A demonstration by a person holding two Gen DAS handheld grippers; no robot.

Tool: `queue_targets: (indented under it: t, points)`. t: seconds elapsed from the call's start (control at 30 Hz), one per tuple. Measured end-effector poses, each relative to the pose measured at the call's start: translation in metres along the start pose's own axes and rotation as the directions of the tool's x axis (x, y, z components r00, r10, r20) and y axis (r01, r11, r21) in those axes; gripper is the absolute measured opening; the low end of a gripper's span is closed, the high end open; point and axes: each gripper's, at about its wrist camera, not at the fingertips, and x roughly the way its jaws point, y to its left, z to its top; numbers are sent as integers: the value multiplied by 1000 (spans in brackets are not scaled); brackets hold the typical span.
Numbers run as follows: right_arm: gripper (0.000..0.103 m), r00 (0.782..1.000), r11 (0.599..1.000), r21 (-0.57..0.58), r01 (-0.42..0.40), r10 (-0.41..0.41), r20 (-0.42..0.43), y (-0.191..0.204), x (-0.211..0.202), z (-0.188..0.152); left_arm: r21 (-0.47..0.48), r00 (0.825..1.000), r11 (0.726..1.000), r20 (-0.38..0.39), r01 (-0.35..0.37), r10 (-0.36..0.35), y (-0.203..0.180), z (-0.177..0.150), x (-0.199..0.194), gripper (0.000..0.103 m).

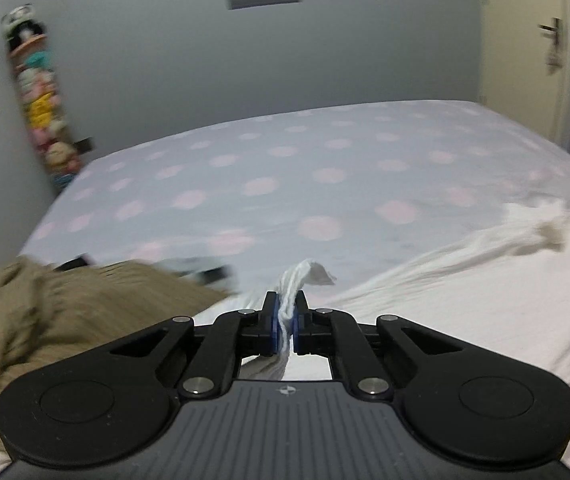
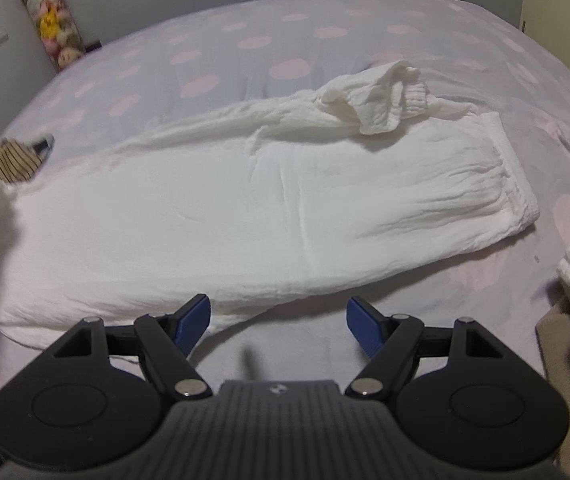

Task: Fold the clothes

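White trousers (image 2: 245,208) flat on bed (image 2: 245,40); left gripper (image 1: 285,320) pinching hem, right gripper (image 2: 277,320) agape

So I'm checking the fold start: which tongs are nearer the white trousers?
Left. The left tongs are shut on the white trousers; the right tongs hang open just off their near edge.

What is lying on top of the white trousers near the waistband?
A crumpled part of the same white fabric lies over the white trousers by the elastic waistband. What it covers cannot be seen. The dotted bedsheet lies underneath.
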Motion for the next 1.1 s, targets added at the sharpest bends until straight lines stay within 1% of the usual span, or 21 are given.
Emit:
queue_targets:
  t: [0.07, 0.13, 0.2, 0.3, 0.33, 0.4, 0.43, 0.5, 0.53, 0.6, 0.67, 0.77, 0.83, 0.87, 0.93, 1.03, 1.1]
  points:
    - [77, 1000, 1000, 12, -17, 17, 11, -3, -2, -1, 45, 1000, 999, -10, 26, -25, -36, 4, 10, 5]
    - [77, 999, 1000, 12, -29, 29, 20, -4, -3, -2, 65, 998, 997, -49, 40, -37, -67, 4, 25, 5]
    - [77, 998, 998, 25, -50, 50, 32, -7, -4, -3, 57, 994, 997, -101, 54, -48, -91, 1, 43, 5]
    - [77, 995, 996, 45, -83, 81, 50, -13, -6, -4, 13, 980, 996, -178, 87, -84, -120, -9, 70, 6]
    - [77, 995, 995, 51, -90, 87, 54, -14, -6, -4, -3, 975, 995, -198, 99, -98, -129, -14, 77, 8]
    - [77, 993, 993, 55, -100, 97, 62, -16, -7, -4, -12, 965, 993, -233, 118, -117, -142, -22, 87, 17]
    - [77, 993, 993, 55, -104, 100, 65, -16, -7, -5, -16, 960, 992, -250, 127, -127, -148, -26, 91, 20]
    - [77, 991, 991, 61, -115, 111, 73, -18, -8, -5, -15, 948, 988, -282, 152, -150, -155, -31, 92, 27]
    - [77, 990, 991, 64, -121, 116, 77, -19, -9, -5, -9, 945, 987, -288, 161, -157, -157, -32, 89, 29]
    - [77, 989, 989, 70, -130, 125, 84, -21, -10, -6, 9, 949, 986, -274, 165, -156, -155, -32, 77, 37]
    - [78, 987, 988, 76, -137, 130, 90, -22, -12, -6, 23, 956, 987, -256, 157, -146, -148, -31, 64, 41]
    - [78, 986, 985, 86, -147, 138, 98, -24, -14, -6, 35, 964, 994, -248, 107, -95, -122, -28, 47, 42]
    - [78, 984, 984, 90, -151, 142, 103, -25, -16, -6, 51, 966, 997, -256, 61, -46, -103, -30, 40, 48]
    - [78, 984, 984, 91, -152, 142, 106, -25, -16, -6, 63, 964, 997, -265, 35, -17, -93, -32, 39, 52]
    - [78, 984, 984, 93, -153, 143, 108, -25, -17, -6, 84, 958, 996, -285, -18, 41, -73, -37, 36, 53]
    - [78, 984, 984, 92, -152, 142, 107, -25, -17, -5, 65, 936, 995, -339, -73, 91, -45, -49, 44, 55]
    - [78, 985, 985, 89, -148, 138, 104, -24, -16, -5, 33, 923, 994, -368, -105, 110, -28, -57, 52, 59]
